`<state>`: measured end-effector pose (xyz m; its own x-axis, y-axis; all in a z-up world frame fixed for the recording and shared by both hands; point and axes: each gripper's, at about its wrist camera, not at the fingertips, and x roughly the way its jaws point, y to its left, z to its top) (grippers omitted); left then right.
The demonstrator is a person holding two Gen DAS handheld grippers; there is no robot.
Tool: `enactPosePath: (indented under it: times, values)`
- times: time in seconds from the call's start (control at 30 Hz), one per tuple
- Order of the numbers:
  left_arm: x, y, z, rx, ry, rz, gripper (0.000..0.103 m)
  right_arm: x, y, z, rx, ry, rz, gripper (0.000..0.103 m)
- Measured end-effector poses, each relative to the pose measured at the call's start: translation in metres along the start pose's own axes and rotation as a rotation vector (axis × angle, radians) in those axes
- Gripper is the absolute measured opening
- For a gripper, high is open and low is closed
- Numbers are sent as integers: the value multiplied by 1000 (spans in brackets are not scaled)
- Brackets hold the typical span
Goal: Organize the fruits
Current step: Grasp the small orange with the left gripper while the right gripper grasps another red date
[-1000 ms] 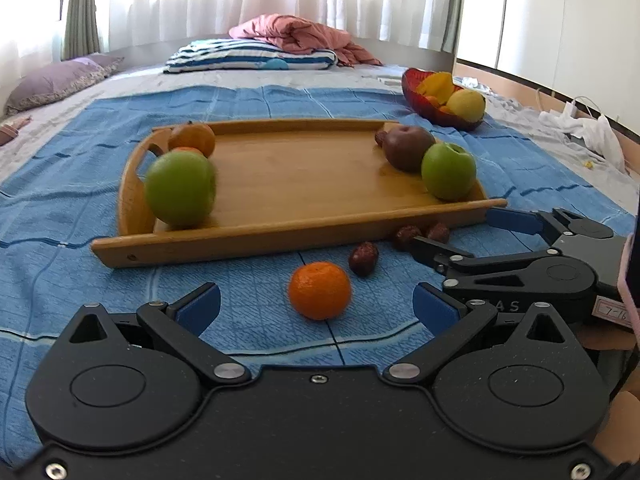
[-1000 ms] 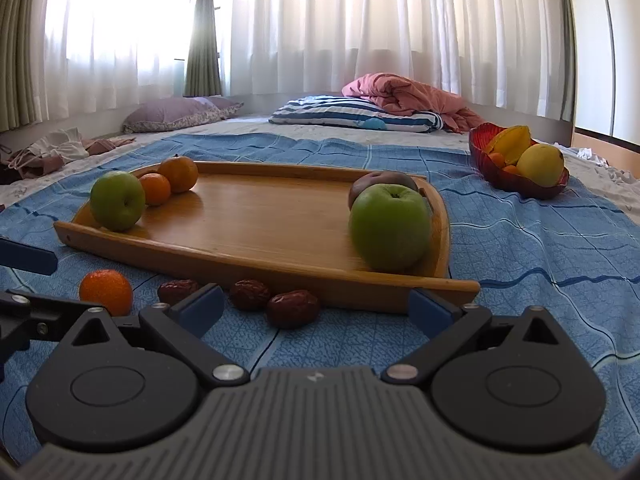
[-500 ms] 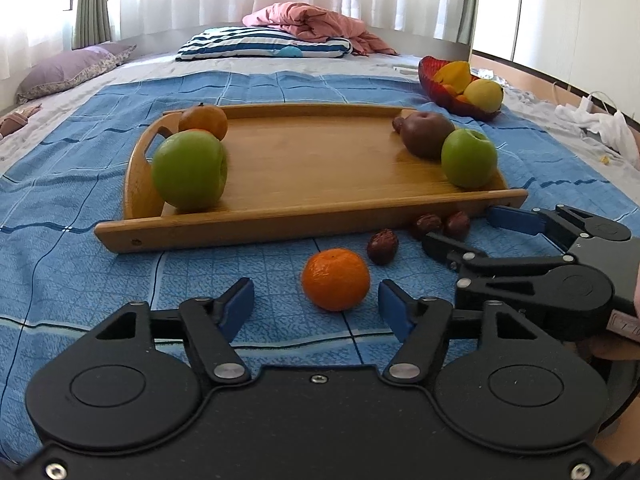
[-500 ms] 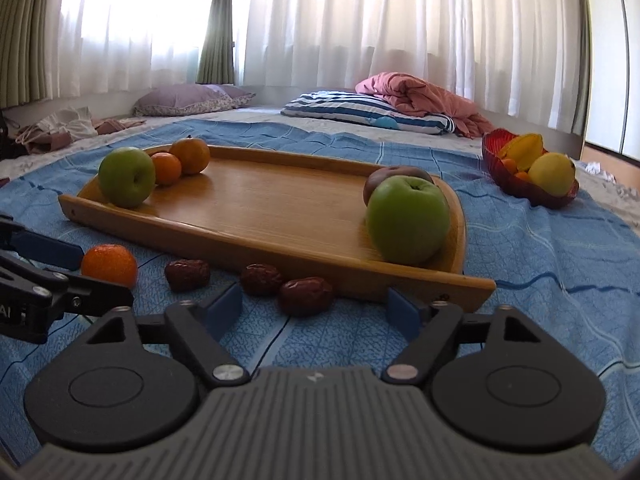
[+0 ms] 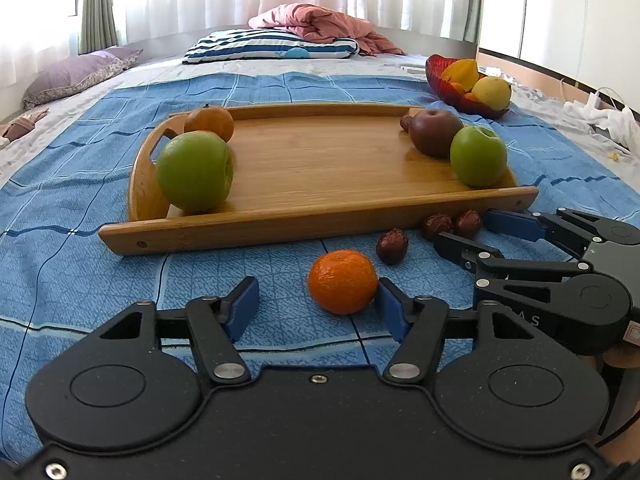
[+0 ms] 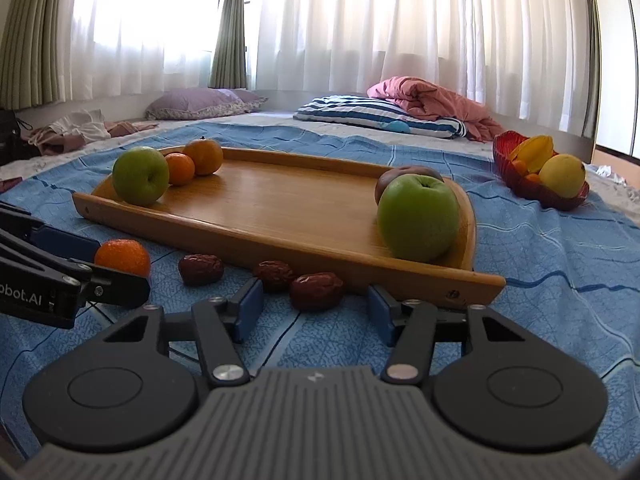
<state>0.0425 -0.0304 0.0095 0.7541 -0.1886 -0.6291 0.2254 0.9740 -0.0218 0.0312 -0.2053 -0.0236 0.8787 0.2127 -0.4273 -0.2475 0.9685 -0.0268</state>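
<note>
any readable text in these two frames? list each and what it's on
"bot.AI": white print on the left gripper body, cut off at the right wrist view's left edge.
"A S": faint letters on the right gripper body in the left wrist view; the rest is hidden.
A small label at that view's right edge is unreadable.

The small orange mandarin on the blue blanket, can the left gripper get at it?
Probably yes. The small orange mandarin already sits between the closing jaws of the left gripper, with only bare blue blanket around it.
</note>
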Motion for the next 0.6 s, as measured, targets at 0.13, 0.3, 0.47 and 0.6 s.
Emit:
enactPosePath:
  times: [0.13,0.3,0.47,0.6]
  values:
    - [-1,-3,0,11,2,-2,44,0,-2,-1,7,-2,13,59]
    - [-4,-6,3,0,12,-14,34,0,-3,0,6,0,20,55]
    - [-7,-2,5,-22,19,-12,34,-5,-6,3,16,-11,38,45]
    - [-11,1,4,-30,16,2,34,-8,-3,3,-4,-21,32,38]
